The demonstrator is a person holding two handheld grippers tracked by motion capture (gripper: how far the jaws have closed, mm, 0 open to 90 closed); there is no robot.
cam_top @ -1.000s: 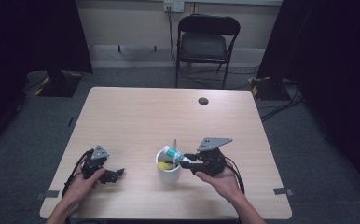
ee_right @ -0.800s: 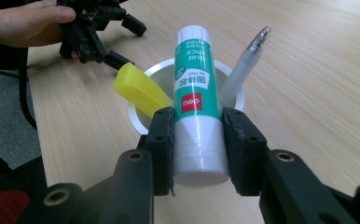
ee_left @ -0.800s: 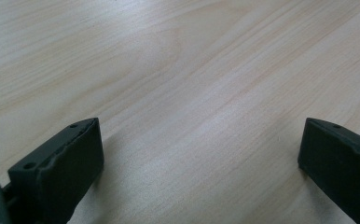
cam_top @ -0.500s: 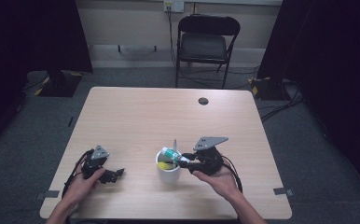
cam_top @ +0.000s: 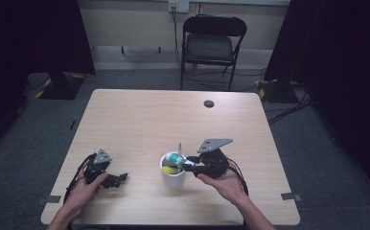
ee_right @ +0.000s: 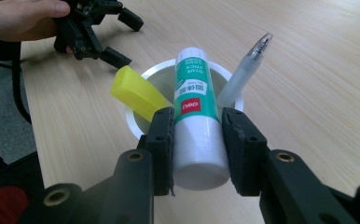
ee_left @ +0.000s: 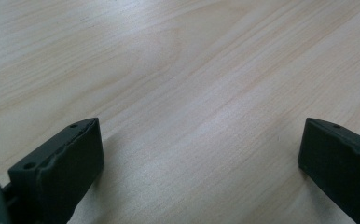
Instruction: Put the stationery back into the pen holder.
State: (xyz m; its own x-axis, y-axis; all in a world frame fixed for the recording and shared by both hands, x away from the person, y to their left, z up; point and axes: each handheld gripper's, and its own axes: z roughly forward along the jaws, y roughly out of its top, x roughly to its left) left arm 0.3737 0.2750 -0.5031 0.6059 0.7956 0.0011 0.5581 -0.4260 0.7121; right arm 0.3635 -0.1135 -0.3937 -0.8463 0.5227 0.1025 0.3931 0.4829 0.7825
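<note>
My right gripper (ee_right: 200, 119) is shut on a white and green glue stick (ee_right: 197, 116), holding it tilted with its far end over the mouth of a white cup (ee_right: 136, 126). In the cup stand a yellow highlighter-like thing (ee_right: 136, 93) and a clear pen (ee_right: 243, 74). From above, the right gripper (cam_top: 189, 163) reaches the cup (cam_top: 173, 178) from the right, with the glue stick (cam_top: 175, 158) at the rim. My left gripper (cam_top: 121, 178) rests on the table at the front left, its jaws open (ee_left: 199, 140) over bare wood.
The light wooden table (cam_top: 173, 120) has a small black round cap (cam_top: 209, 103) near its far edge. A black folding chair (cam_top: 214, 45) stands beyond the table. Cables trail from both grippers toward the front edge.
</note>
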